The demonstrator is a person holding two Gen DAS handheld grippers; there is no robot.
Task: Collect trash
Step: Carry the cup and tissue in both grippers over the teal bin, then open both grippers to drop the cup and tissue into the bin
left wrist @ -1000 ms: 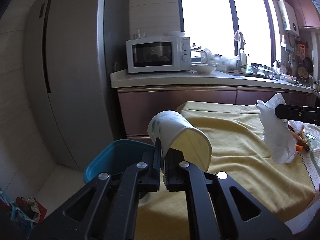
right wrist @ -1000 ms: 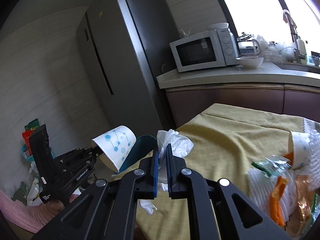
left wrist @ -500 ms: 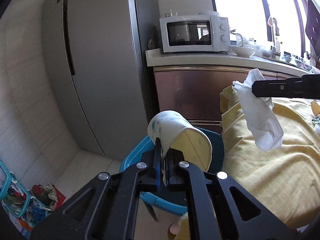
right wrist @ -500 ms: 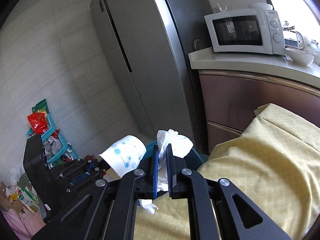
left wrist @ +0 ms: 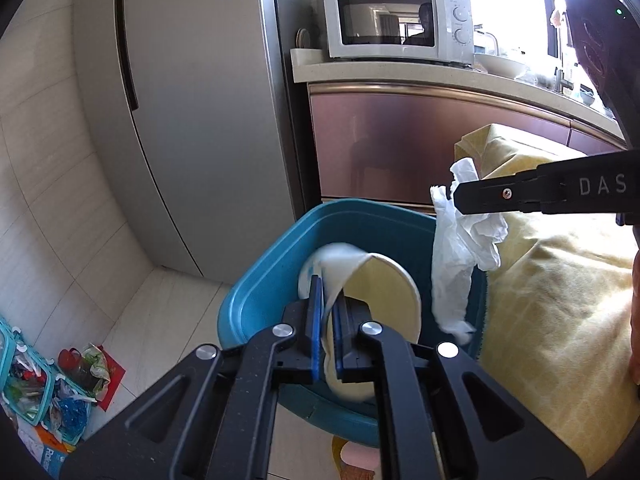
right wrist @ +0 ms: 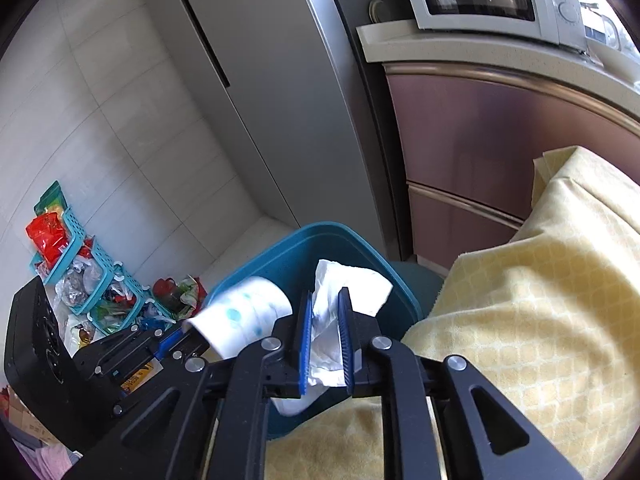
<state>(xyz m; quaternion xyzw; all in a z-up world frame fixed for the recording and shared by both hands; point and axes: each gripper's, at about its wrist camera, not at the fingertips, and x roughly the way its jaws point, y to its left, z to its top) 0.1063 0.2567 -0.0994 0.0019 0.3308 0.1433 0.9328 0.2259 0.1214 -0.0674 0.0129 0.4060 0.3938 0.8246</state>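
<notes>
The left tool (left wrist: 325, 322) has just been opening its jaws, the paper cup's (left wrist: 372, 300) wall between them, over the blue bin (left wrist: 260, 280). Let it fall clear. The right tool (right wrist: 325, 346), also just opening, the tissue (right wrist: 334, 312) loose between them, should release well inside the rim, beside the yellow-clothed counter (right wrist: 540, 320).
</notes>
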